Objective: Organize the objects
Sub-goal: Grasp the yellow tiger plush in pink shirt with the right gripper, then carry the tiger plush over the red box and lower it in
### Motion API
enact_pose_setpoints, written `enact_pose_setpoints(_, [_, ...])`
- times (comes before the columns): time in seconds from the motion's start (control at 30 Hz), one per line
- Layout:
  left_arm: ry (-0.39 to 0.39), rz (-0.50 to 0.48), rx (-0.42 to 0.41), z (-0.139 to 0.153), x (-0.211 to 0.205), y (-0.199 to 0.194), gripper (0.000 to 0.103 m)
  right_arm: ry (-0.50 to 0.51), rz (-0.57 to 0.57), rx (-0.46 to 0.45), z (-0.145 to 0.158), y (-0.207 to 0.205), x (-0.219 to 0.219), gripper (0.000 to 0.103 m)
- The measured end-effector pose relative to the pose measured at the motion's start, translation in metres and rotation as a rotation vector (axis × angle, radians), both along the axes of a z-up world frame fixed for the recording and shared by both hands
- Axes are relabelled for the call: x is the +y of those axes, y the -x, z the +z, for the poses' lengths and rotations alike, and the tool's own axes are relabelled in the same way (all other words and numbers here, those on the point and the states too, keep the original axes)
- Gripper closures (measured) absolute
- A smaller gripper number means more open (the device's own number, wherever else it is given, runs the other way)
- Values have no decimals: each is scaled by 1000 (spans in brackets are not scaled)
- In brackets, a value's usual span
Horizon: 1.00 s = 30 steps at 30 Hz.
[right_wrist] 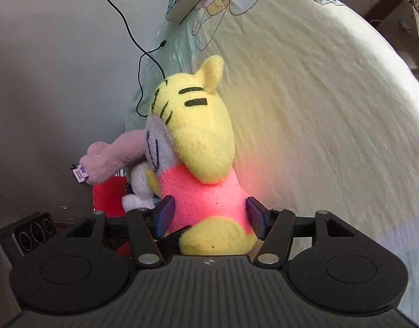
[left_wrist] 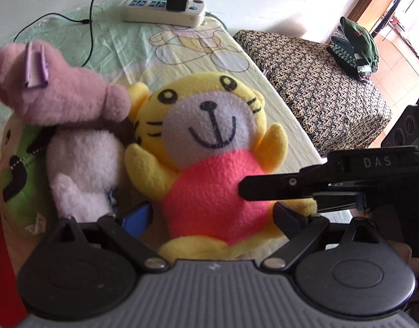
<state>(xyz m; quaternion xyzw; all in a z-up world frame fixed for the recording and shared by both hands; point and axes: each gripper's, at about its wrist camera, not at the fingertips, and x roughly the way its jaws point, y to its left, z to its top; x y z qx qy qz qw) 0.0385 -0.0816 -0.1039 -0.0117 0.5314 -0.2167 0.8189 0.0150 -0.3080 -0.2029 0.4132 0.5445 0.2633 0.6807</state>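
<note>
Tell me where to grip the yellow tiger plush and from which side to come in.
Grip the yellow tiger plush across its pink belly, coming from its flank as the right gripper does, one pad in front and one behind. The belly is the soft, narrower middle below the wide head, and that flank is free; the pink plush crowds the other side.

The green pillow [left_wrist: 20, 186] is mostly buried behind the pink plush [left_wrist: 72, 125]. The red thing [right_wrist: 108, 199] is cut off, can't tell what it is.
</note>
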Motion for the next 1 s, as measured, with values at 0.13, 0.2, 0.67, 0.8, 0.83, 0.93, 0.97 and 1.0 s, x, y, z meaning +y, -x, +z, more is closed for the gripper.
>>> enact_pose_setpoints(0.13, [7, 17, -5, -2, -1, -3, 10, 24, -23, -7, 2, -5, 4, 37])
enact_pose_setpoints(0.2, [-4, 9, -18, -1, -3, -1, 16, 33, -31, 5, 1, -6, 4, 39])
enact_pose_setpoints(0.67, [-24, -55, -127, 25, -8, 40, 29, 9, -20, -55, 23, 31, 1, 53])
enact_pose_setpoints(0.8, [-21, -68, -185, 41, -8, 57, 29, 12, -29, -129, 42, 42, 3, 53])
enact_pose_setpoints(0.83, [-19, -68, -204, 46, -7, 61, 29, 11, -30, -153, 48, 45, 4, 53])
enact_pose_setpoints(0.93, [-20, -58, -271, 62, -3, 73, 29, 13, -25, -235, 65, 50, 12, 52])
enact_pose_setpoints(0.97, [-23, -52, -293, 66, 0, 77, 29, 15, -20, -264, 71, 52, 16, 52])
enact_pose_setpoints(1.0, [-26, -42, -315, 71, 4, 81, 29, 16, -14, -291, 76, 53, 21, 52])
